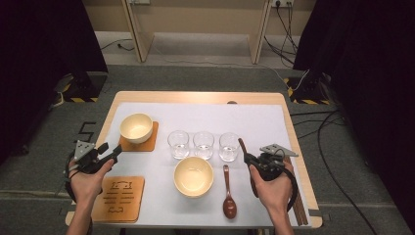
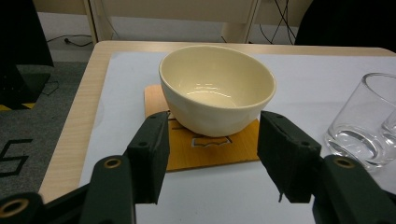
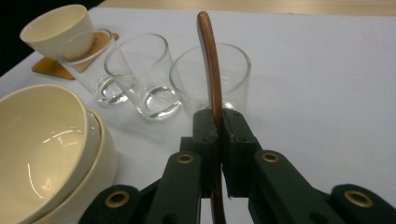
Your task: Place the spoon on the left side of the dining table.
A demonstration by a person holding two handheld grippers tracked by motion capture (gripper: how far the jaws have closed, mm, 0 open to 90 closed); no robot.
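Right gripper view: a brown spoon handle (image 3: 208, 60) is standing clamped between the right gripper (image 3: 217, 140)'s closed jaws, glasses (image 3: 140, 74) at eleven o'clock. The left gripper (image 2: 212, 154) is gaping wide, empty, facing a cream bowl (image 2: 217, 86) at twelve.

Both of the person's forearms are bare, with no sleeves. Each hand carries a black two-jaw gripper: the left gripper (image 1: 116, 150) and right gripper (image 1: 246, 158) each bear a grey three-cornered plate on top and trail a black cable. Close up, the jaws are blocky dark green-black links with brass-ringed pivot holes.
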